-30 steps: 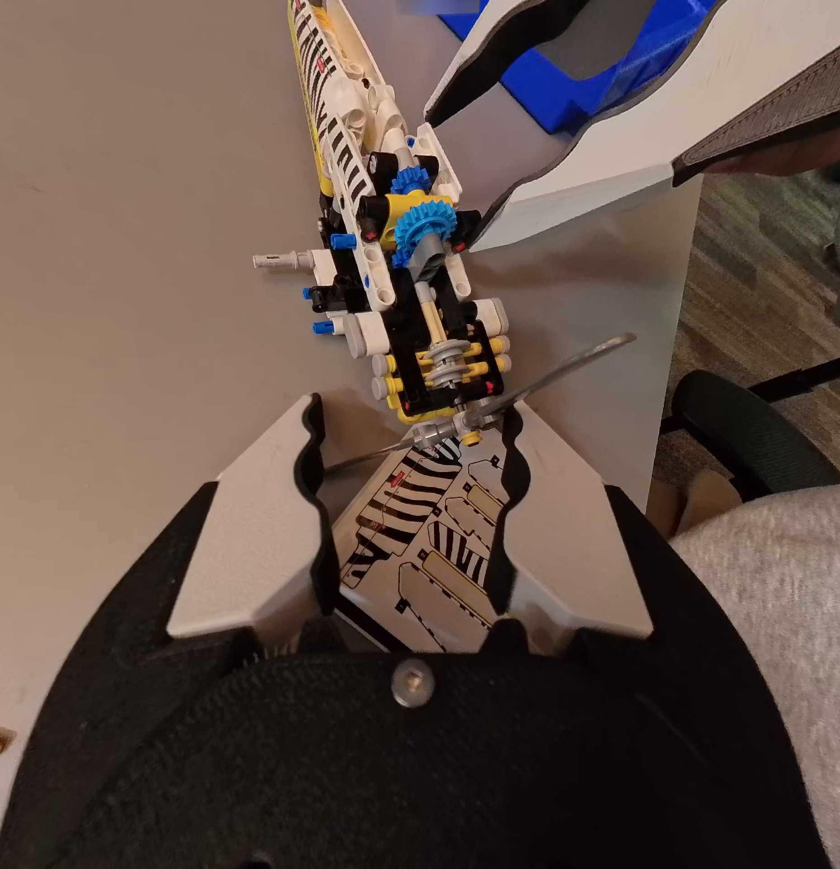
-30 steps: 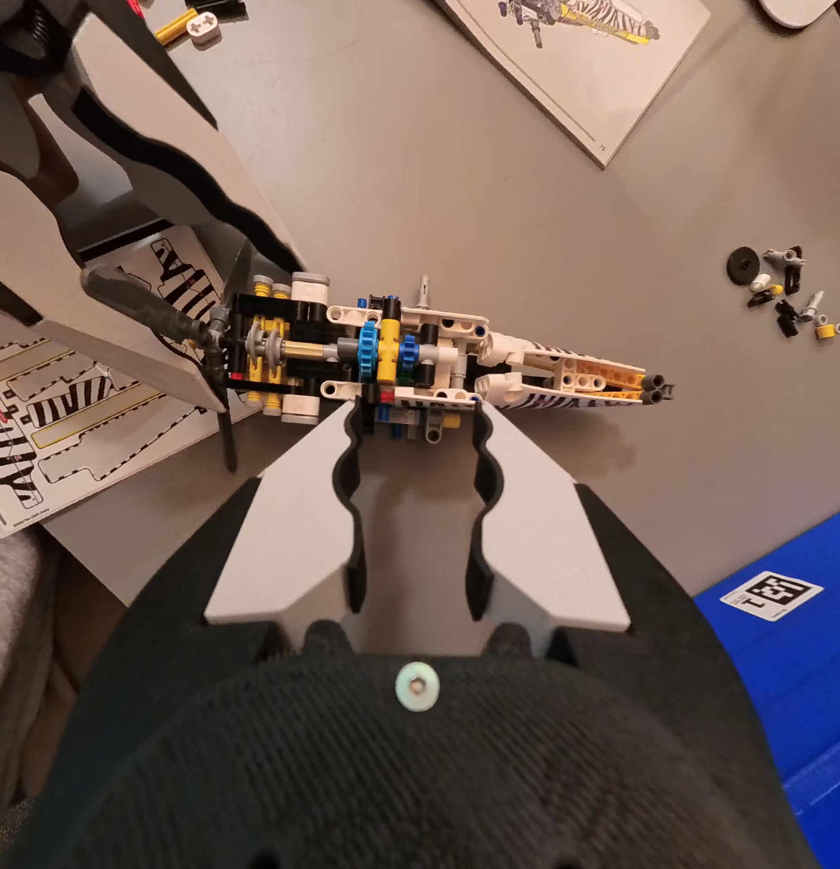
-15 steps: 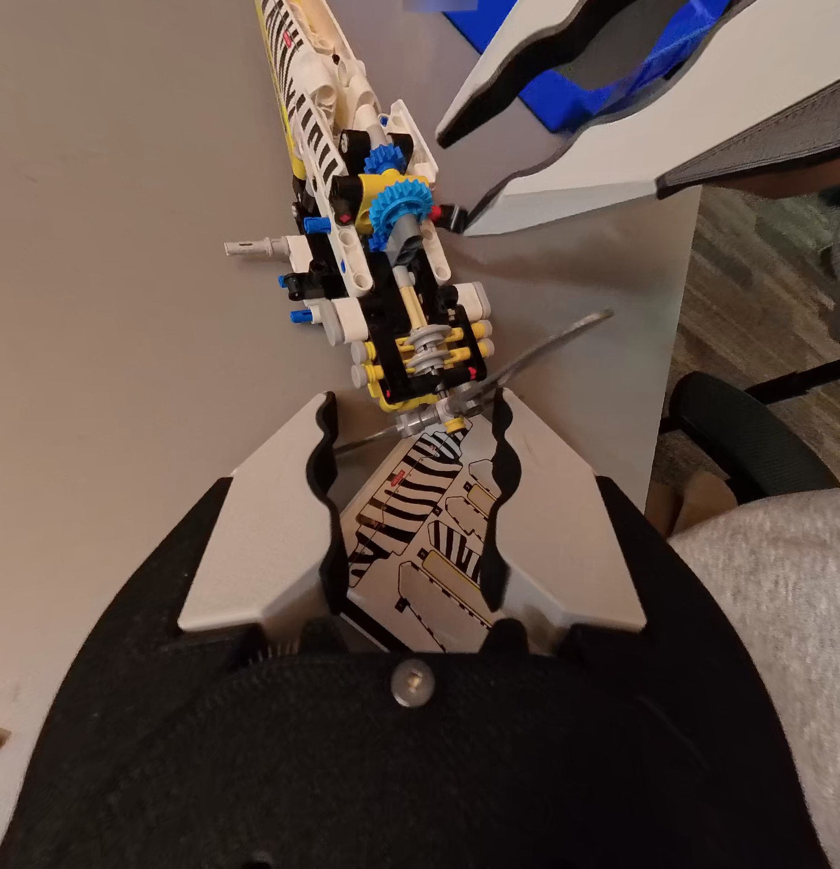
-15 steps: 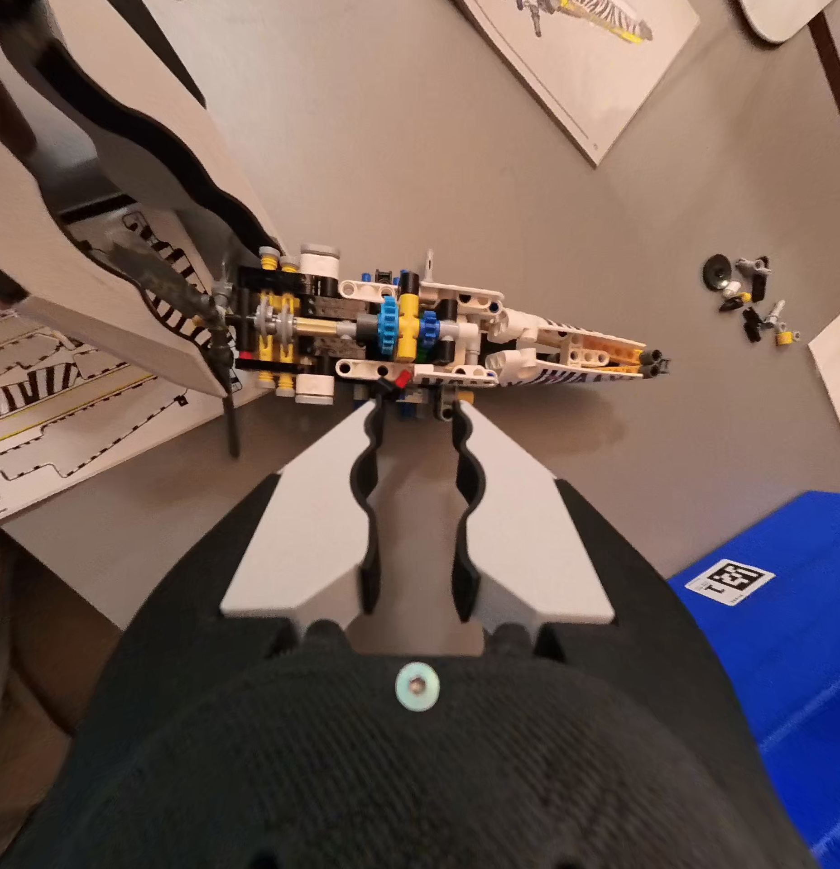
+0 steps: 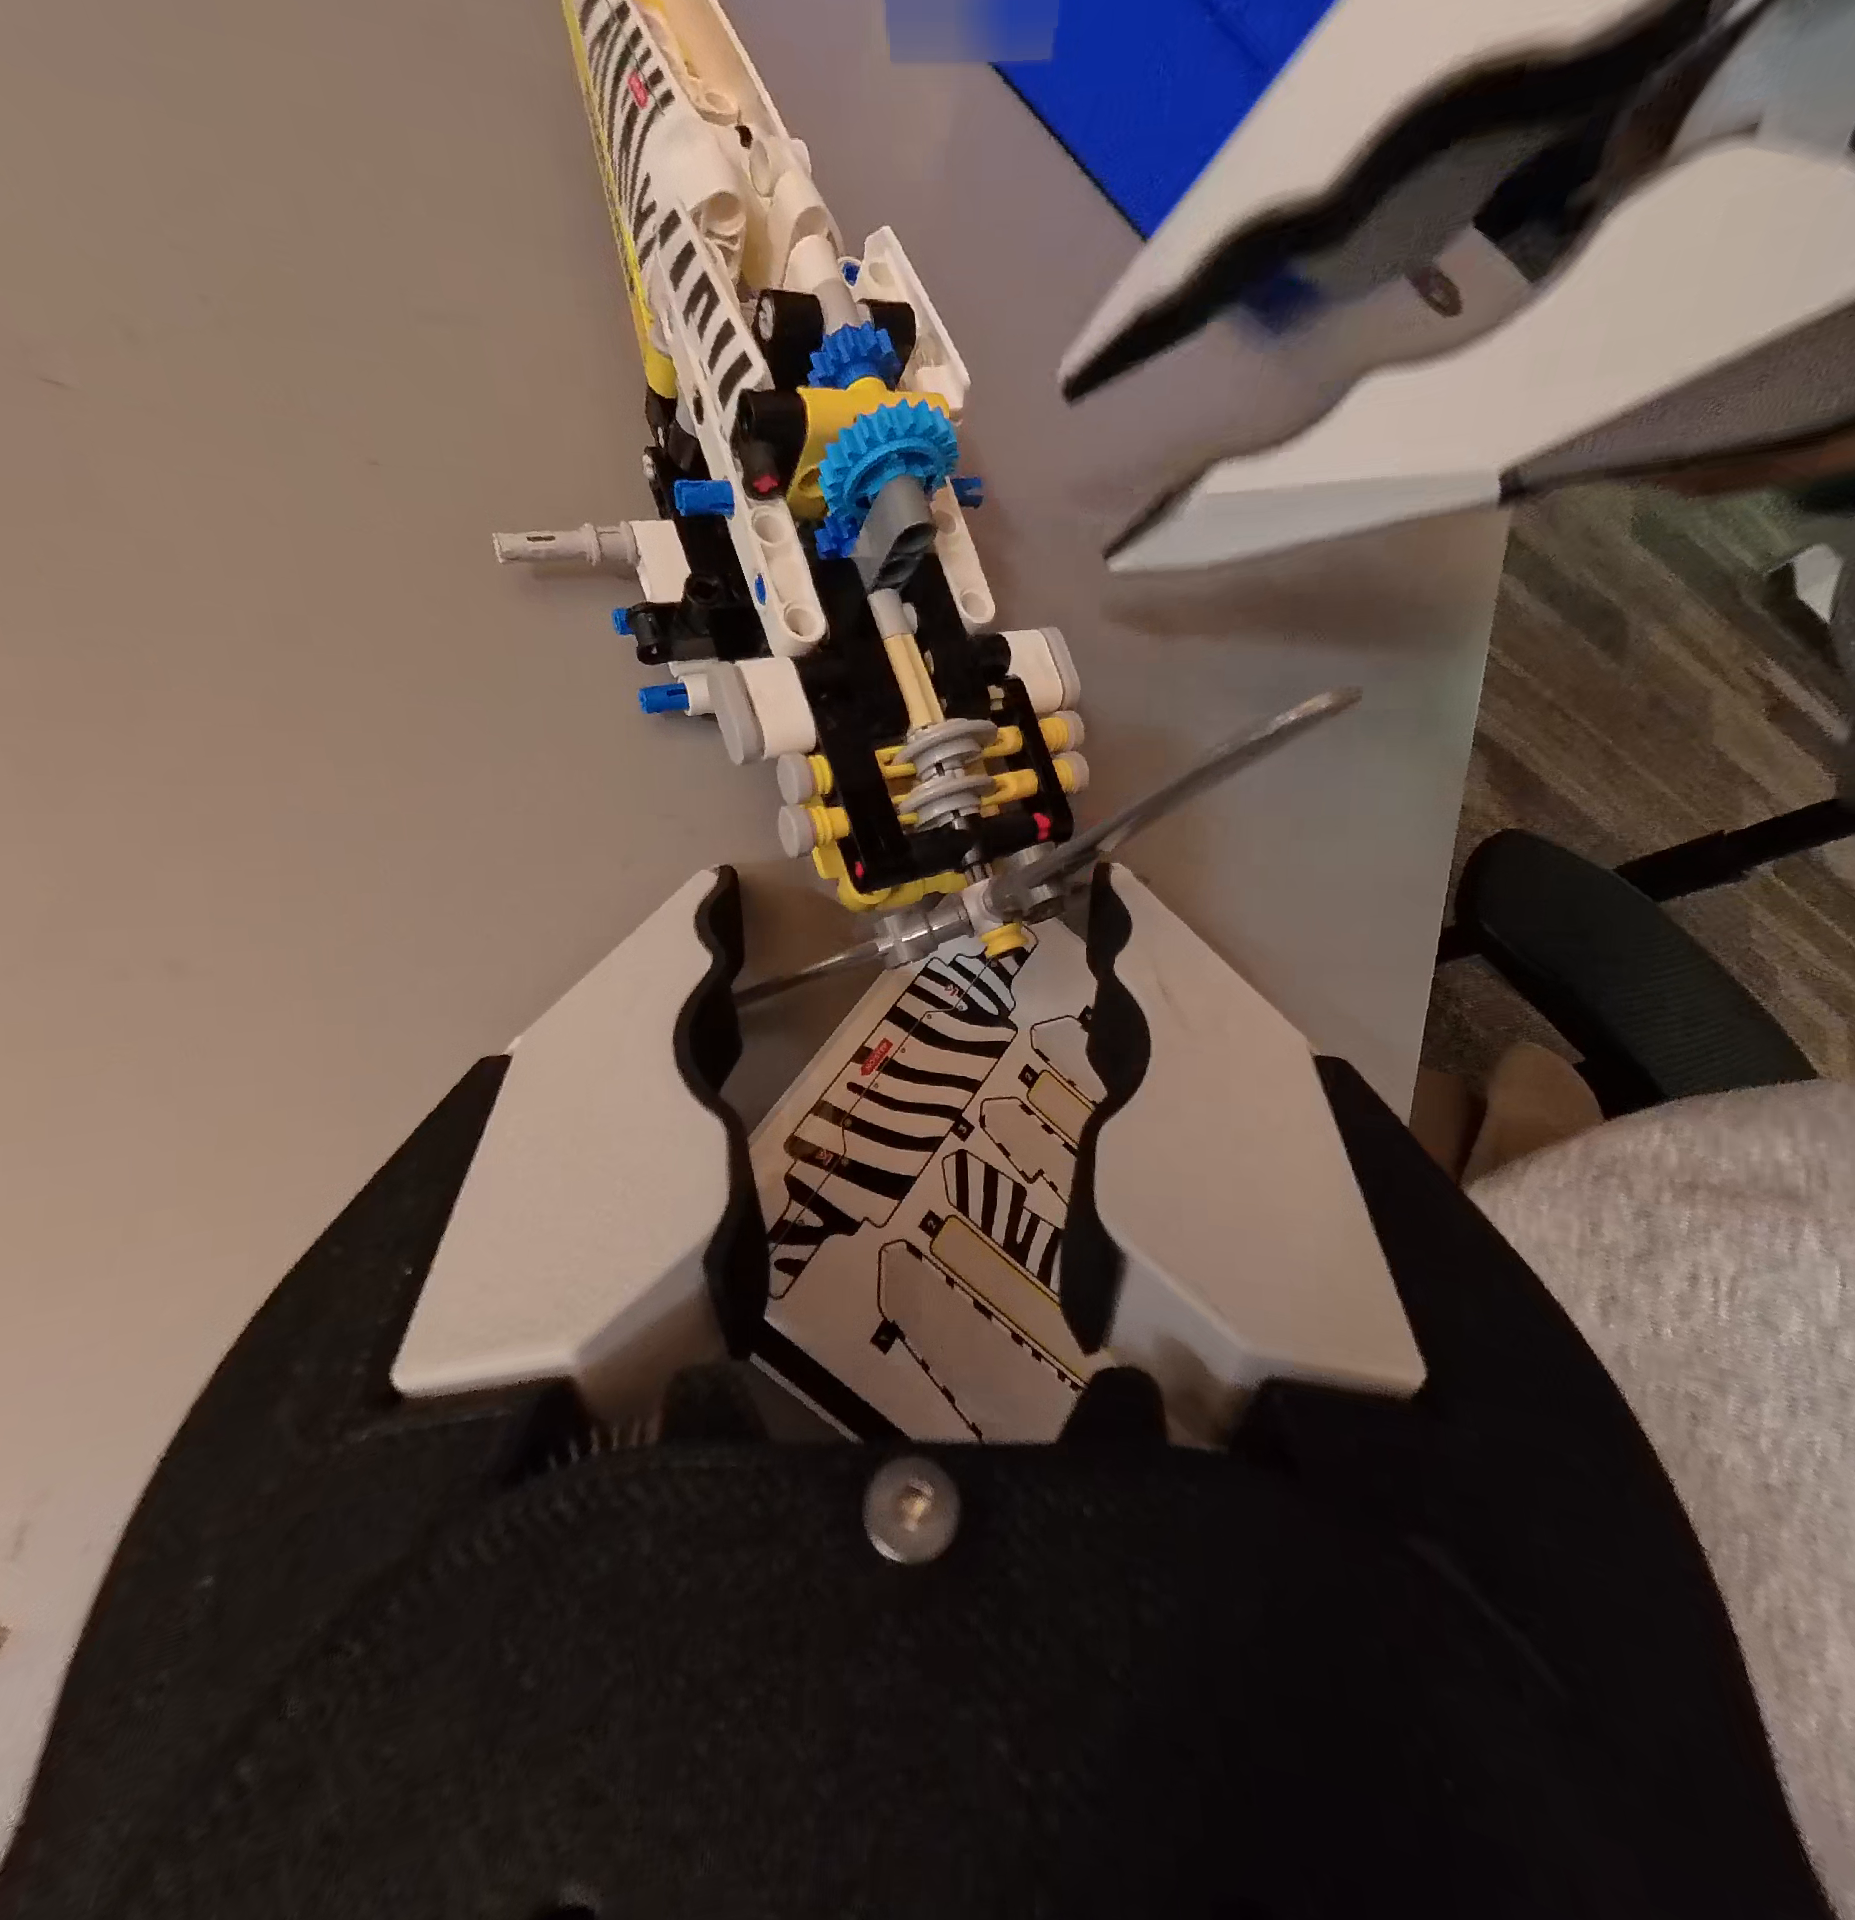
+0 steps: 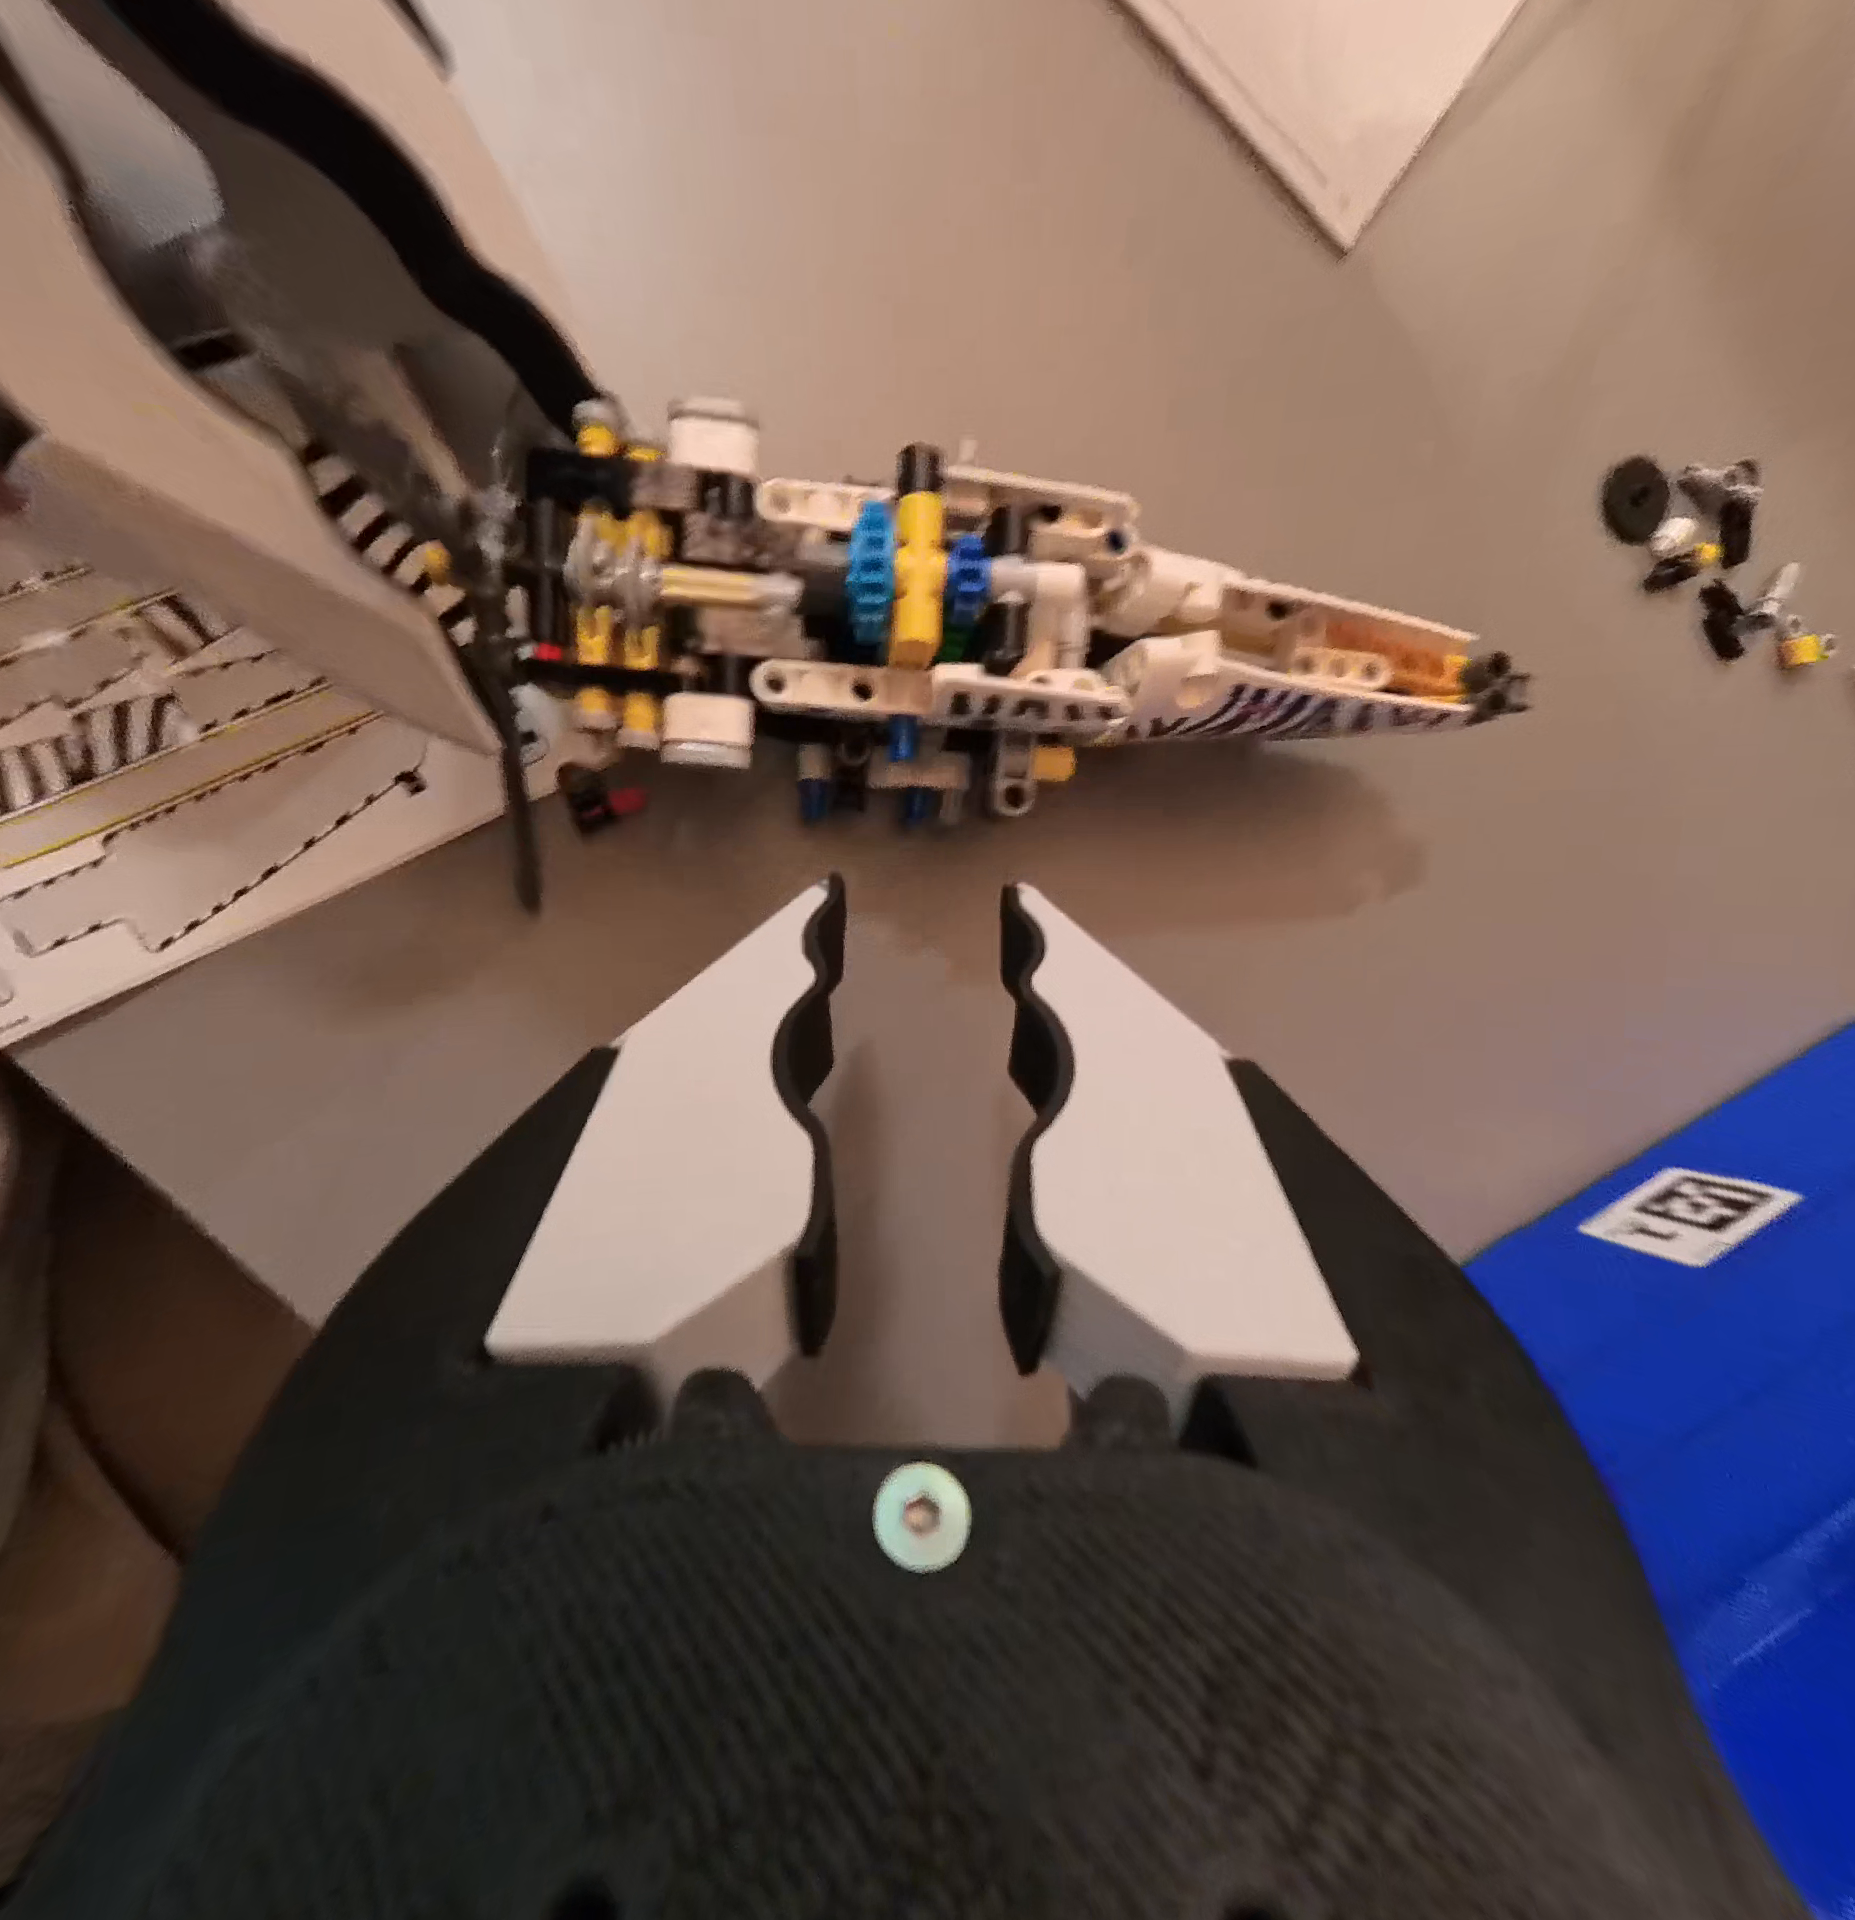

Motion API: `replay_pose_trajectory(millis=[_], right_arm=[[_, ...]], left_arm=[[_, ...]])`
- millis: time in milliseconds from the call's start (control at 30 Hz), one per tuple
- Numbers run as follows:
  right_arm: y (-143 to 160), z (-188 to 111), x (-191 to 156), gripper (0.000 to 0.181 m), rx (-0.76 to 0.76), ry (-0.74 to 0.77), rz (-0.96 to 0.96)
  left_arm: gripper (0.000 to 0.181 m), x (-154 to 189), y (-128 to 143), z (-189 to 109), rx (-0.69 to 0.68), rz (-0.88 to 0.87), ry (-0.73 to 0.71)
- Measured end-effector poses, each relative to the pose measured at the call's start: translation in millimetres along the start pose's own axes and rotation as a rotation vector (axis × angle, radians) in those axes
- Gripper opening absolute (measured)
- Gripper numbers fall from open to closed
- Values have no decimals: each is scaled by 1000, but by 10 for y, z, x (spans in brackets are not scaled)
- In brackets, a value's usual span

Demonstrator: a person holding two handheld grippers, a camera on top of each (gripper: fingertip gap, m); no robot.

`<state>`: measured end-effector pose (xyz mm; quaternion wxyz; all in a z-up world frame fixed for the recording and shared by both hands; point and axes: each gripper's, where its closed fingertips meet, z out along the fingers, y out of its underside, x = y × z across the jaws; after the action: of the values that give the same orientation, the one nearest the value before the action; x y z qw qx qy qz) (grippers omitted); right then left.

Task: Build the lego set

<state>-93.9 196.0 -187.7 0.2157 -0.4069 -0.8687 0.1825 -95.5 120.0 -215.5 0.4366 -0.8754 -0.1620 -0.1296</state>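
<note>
No legible text worth logging.

- Sticker sheet (image 5: 938, 1174) at the desk (image 5: 279, 520) near edge: zebra-stripe decals with dashed outlines, plus a small red mark; too small to make out. In the right wrist view the same sheet (image 6: 175, 790) is motion-blurred, and tiny print along its lower-left edge can't be resolved.
- Blue bin (image 6: 1733, 1403) off the desk's near right corner: white label (image 6: 1687, 1216) carrying a black square-pattern marker plus a small character, blurred.
- Booklet (image 6: 1349, 94) at the desk's far edge: only a blank corner shows.
- Lego model (image 6: 1006, 613): striped stickers and a small red mark, no characters resolvable.
</note>
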Motion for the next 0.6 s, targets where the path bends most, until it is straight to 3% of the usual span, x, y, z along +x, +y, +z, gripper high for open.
replay_pose_trajectory(millis=[233, 400, 600], right_arm=[[-5, 91, -537, 26, 159, -150, 51], [-111, 186, -598, 26, 257, -194, 97], [-71, 329, -640, 23, 222, -211, 72]], left_arm=[[65, -3, -124, -124, 114, -112, 116], [65, 50, -259, -237, 227, -137, 202], [67, 120, -408, -363, 357, -132, 274]])
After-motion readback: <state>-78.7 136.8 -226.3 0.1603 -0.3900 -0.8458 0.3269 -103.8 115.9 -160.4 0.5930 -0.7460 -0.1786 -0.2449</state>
